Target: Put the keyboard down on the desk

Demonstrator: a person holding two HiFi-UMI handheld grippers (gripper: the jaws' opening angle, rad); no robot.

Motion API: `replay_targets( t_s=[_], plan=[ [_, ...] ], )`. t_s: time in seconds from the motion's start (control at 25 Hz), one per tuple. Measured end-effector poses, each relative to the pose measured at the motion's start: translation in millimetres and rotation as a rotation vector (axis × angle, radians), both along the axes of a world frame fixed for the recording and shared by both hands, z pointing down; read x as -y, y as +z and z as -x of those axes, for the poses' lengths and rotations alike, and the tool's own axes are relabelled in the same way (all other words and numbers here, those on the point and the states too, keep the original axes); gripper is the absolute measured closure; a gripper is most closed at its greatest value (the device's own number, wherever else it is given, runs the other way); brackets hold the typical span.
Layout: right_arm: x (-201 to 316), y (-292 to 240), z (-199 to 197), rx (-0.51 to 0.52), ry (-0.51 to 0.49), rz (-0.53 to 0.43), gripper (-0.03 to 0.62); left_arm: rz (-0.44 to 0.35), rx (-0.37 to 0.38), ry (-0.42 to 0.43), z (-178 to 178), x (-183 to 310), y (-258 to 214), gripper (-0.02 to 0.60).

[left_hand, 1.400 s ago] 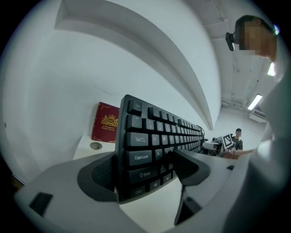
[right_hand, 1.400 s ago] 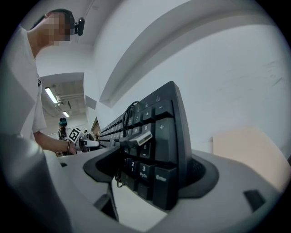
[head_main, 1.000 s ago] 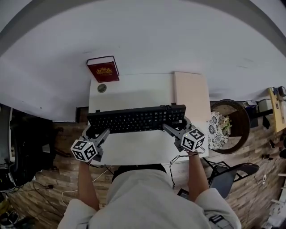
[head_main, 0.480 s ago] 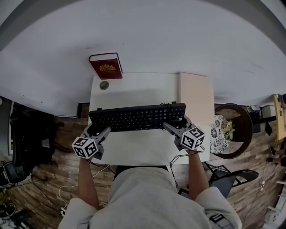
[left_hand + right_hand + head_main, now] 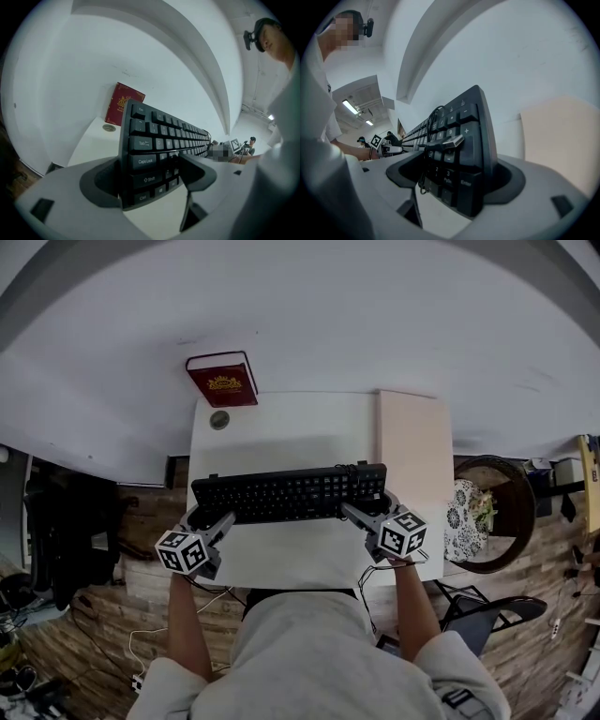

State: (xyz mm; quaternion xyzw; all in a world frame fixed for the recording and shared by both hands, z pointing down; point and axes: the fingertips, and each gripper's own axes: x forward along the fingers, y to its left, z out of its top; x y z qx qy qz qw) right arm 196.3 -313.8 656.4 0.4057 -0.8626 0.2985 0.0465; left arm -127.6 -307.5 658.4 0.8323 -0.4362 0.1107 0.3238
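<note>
A black keyboard (image 5: 289,493) hangs level across the front half of the white desk (image 5: 281,432), held at both ends. My left gripper (image 5: 214,521) is shut on its left end, the jaws clamping over the Caps Lock and Shift keys (image 5: 143,161). My right gripper (image 5: 359,513) is shut on the number-pad end (image 5: 464,136). The keyboard's cable lies coiled on the keys there, with the USB plug (image 5: 446,143) on top. Whether the keyboard's underside touches the desk is hidden.
A red book (image 5: 221,379) leans against the wall at the desk's back left, with a small round disc (image 5: 219,420) beside it. A beige board (image 5: 412,451) covers the desk's right part. A round chair with a patterned cushion (image 5: 467,510) stands to the right.
Both grippers and the keyboard between them have sunk a little toward the desk, staying level. The grip on each end is unchanged.
</note>
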Motion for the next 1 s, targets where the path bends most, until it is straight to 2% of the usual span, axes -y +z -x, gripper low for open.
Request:
replay_targets(
  t_s=[0.6, 1.0],
  plan=[
    [-18, 44, 3, -0.003, -0.018, 0.134, 0.207, 0.120, 0.006, -0.023, 2, -25, 40, 0.204],
    [-28, 62, 2, 0.008, -0.015, 0.209, 0.204, 0.163, 0.016, -0.045, 2, -36, 53, 0.204]
  ],
)
